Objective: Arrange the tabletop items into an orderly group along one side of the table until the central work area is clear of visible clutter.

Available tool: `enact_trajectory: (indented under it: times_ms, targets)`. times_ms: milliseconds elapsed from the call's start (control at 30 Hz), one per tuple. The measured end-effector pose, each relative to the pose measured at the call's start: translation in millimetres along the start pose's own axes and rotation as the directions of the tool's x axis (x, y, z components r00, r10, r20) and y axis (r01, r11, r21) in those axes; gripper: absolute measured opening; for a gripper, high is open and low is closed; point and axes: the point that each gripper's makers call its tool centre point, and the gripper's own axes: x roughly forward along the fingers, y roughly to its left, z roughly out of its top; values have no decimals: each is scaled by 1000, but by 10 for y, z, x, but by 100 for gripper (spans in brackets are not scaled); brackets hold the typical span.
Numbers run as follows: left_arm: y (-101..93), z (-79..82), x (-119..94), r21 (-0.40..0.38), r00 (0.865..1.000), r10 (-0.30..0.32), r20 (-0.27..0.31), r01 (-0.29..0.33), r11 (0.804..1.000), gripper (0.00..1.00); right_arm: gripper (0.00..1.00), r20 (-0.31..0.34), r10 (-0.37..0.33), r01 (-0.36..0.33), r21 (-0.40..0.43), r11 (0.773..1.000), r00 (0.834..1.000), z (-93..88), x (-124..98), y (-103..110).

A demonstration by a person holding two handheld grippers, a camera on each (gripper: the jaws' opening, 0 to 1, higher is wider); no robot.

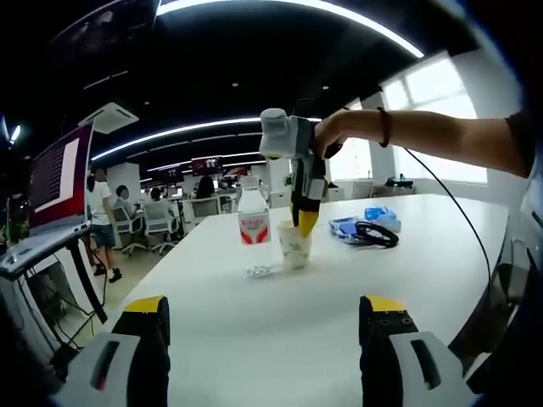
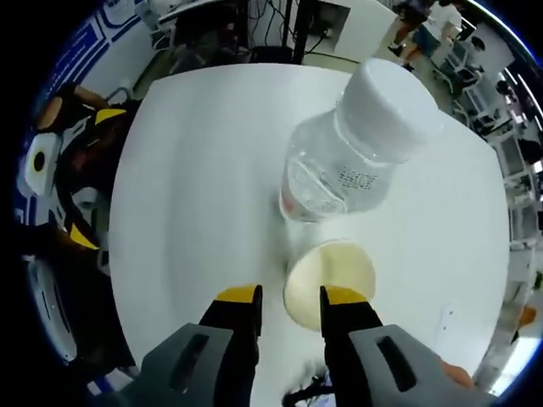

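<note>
Right gripper (image 2: 288, 307) fingers straddling paper cup (image 2: 329, 282) rim, narrowly parted, beside water bottle (image 2: 356, 144) on white counter (image 2: 195, 186). Left gripper (image 1: 263, 318) hanging wide open, empty. Open-plan office behind.

Paper cup (image 1: 294, 245) upright beside capped water bottle (image 1: 253, 219).

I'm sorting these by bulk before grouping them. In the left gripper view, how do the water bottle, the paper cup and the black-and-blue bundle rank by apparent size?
1. Clear plastic water bottle with red label, tallest.
2. and 3. White paper cup and black-and-blue strap bundle: the cup looks taller, the bundle wider and flatter, and it lies farther from the camera, so I won't rank these two.
</note>
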Motion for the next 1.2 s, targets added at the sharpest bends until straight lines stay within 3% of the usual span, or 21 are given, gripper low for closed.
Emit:
enact_trajectory:
  times_ms: [167, 633, 933, 1200]
  targets:
    - [2, 15, -8, -2, 1000, 6, 4, -6, 1000, 92, 35, 12, -13, 13, -10, 1000, 1000, -30, -28, -1]
    - [-47, 23, -14, 0, 1000, 3, -3, -3, 1000, 92, 58, 122, -36, 32, 35, 999, 992, 2, -53, -12]
    - [-49, 51, -19, 7, 1000, 5, 0, -5, 1000, 92, 63, 236, -78, 69, 46, 997, 969, 126, -156, -43]
    - [-77, 52, -12, 8, 1000, 7, -3, -7, 1000, 92, 71, 305, -87, 69, 70, 995, 948, 132, -220, -55]
